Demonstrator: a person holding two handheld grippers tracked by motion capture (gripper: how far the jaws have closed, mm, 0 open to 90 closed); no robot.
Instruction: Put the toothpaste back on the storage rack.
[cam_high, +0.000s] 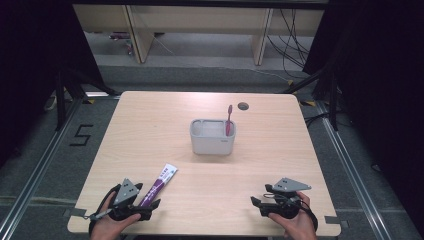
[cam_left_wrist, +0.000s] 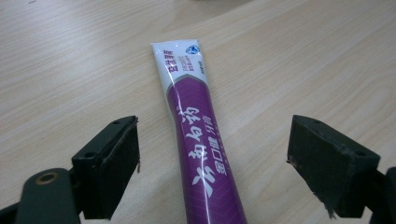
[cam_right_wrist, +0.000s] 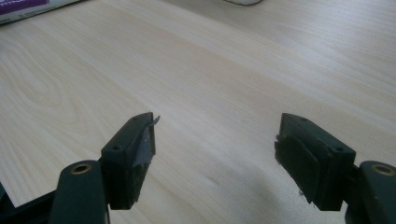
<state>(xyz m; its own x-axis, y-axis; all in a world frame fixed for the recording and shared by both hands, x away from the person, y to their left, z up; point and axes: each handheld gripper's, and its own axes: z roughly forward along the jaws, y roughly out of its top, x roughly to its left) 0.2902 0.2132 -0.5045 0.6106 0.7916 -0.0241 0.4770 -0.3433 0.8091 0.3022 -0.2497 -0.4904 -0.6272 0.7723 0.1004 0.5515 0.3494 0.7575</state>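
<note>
The left gripper (cam_high: 150, 207) is held wide open astride the purple toothpaste tube (cam_left_wrist: 201, 140), which lies flat on the table (cam_high: 210, 175); nothing is gripped. Farther in stands the grey holder (cam_high: 212, 137) with a toothbrush (cam_high: 229, 120). The right gripper (cam_high: 257, 206) is spread open, empty. Closing on the tube is judged next.

The desk (cam_high: 210, 175) is faced in pale wood-grain laminate, smooth and matt. A glossy plastic finish, purple and white with a sheen along its length, is shown by the toothpaste tube (cam_left_wrist: 198, 135). Matt black plastic is seen on the left claw (cam_left_wrist: 212, 163) and the right claw (cam_right_wrist: 215, 158), their pads rough and frayed at the edges. The holder (cam_high: 212, 136) near the desk's middle looks matt grey plastic.
</note>
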